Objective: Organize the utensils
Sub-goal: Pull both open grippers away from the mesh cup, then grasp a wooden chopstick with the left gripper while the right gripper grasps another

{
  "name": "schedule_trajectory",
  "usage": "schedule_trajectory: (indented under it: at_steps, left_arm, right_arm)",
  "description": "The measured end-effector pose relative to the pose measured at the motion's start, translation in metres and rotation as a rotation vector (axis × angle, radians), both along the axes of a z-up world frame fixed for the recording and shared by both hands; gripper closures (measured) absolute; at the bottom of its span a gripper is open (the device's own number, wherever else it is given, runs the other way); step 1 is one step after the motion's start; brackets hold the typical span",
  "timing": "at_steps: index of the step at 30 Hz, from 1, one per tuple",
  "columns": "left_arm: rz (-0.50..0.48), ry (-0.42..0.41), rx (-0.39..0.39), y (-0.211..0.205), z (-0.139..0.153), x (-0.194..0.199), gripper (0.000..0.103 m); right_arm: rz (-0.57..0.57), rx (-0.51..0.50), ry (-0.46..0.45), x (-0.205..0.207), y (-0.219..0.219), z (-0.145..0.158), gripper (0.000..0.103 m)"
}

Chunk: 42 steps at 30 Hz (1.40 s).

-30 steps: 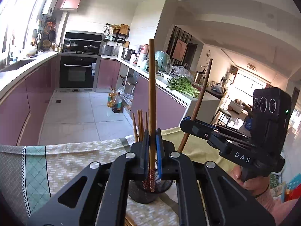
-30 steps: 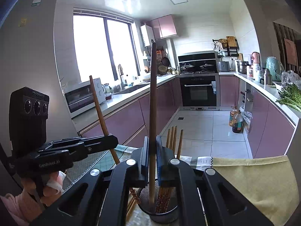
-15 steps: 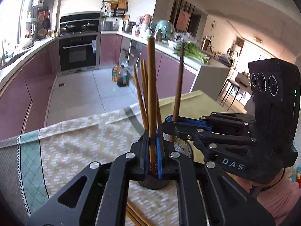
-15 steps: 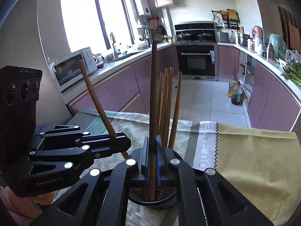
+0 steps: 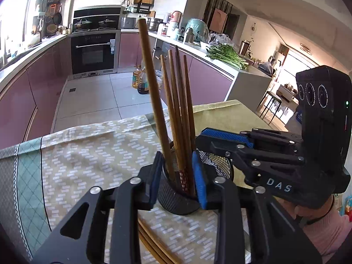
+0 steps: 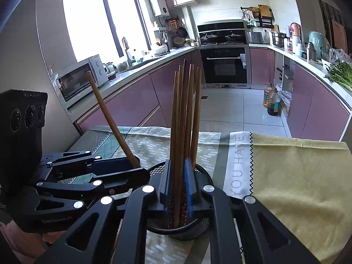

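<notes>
A black mesh utensil cup (image 5: 176, 200) stands on the table cloth and holds several brown chopsticks (image 5: 178, 118). My left gripper (image 5: 177, 181) is open, its blue pads on either side of the cup; one long chopstick (image 5: 154, 92) leans left out of the cup, free of the pads. In the right wrist view the cup (image 6: 182, 231) sits under my right gripper (image 6: 178, 189), whose jaws stand apart around the standing chopsticks (image 6: 186, 118). The left gripper (image 6: 123, 171) shows there at the left, beside the leaning chopstick (image 6: 110, 118). The right gripper (image 5: 222, 138) shows at the right of the left wrist view.
Patterned cloths cover the table (image 5: 92, 154), with a yellow cloth (image 6: 292, 176) on the right. More chopsticks (image 5: 154, 248) lie flat on the cloth in front of the cup. Beyond the table edge are purple kitchen cabinets (image 6: 136, 105) and tiled floor.
Both grippers have opened and let go of their chopsticks, which now stand in the cup. The left one's chopstick has tipped to the left.
</notes>
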<state>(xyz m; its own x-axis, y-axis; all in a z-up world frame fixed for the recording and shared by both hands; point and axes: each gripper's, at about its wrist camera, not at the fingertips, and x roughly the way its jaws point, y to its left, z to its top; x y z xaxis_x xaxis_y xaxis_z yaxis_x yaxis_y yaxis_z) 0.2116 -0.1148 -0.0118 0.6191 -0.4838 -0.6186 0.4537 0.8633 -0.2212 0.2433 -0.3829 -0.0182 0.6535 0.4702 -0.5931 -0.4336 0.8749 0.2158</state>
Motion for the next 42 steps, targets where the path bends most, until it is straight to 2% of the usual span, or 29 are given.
schedule_trajectory:
  at_steps: [6, 8, 11, 14, 16, 22, 24, 27, 29, 31, 34, 36, 39, 42]
  left_arm:
    - [0.042, -0.031, 0.01, 0.009, -0.004, -0.009, 0.057]
    - [0.058, -0.045, 0.008, 0.012, -0.003, -0.015, 0.044]
    - [0.088, -0.07, 0.007, 0.02, -0.002, -0.023, 0.039]
    - [0.116, -0.084, 0.004, 0.026, 0.001, -0.033, 0.031]
    - [0.136, -0.097, 0.011, 0.031, 0.0, -0.039, 0.029]
    - [0.184, -0.115, 0.028, 0.048, 0.0, -0.057, 0.025]
    - [0.201, -0.121, 0.07, 0.055, -0.004, -0.065, 0.025]
    - [0.216, -0.093, 0.115, 0.065, -0.015, -0.072, 0.026]
    - [0.218, -0.06, 0.132, 0.072, -0.025, -0.074, 0.032]
    - [0.217, -0.013, 0.162, 0.076, -0.039, -0.076, 0.037]
    - [0.193, 0.051, 0.157, 0.081, -0.059, -0.078, 0.042]
    - [0.179, 0.083, 0.175, 0.08, -0.071, -0.08, 0.051]
    - [0.171, 0.111, 0.203, 0.076, -0.085, -0.08, 0.055]
    - [0.155, 0.142, 0.203, 0.073, -0.096, -0.079, 0.065]
  right_arm:
    - [-0.014, 0.01, -0.025, -0.01, -0.003, 0.0, 0.072]
    - [-0.022, 0.018, -0.03, -0.012, -0.005, 0.0, 0.064]
    - [-0.031, 0.033, -0.035, -0.016, -0.008, -0.001, 0.052]
    - [-0.033, 0.028, -0.049, -0.023, -0.01, -0.003, 0.044]
    - [-0.034, 0.024, -0.062, -0.027, -0.01, -0.004, 0.041]
    - [-0.027, 0.012, -0.082, -0.044, -0.009, -0.004, 0.041]
    - [0.009, -0.002, -0.089, -0.054, -0.004, -0.005, 0.042]
    - [0.074, -0.015, -0.06, -0.066, 0.007, -0.013, 0.049]
    - [0.108, -0.055, -0.083, -0.076, 0.02, -0.015, 0.052]
    - [0.149, -0.061, -0.041, -0.078, 0.031, -0.02, 0.065]
    - [0.175, -0.099, -0.015, -0.081, 0.05, -0.034, 0.065]
    - [0.205, -0.097, 0.015, -0.083, 0.059, -0.041, 0.068]
    - [0.214, -0.13, 0.057, -0.08, 0.071, -0.053, 0.075]
    - [0.2, -0.152, 0.114, -0.073, 0.078, -0.068, 0.082]
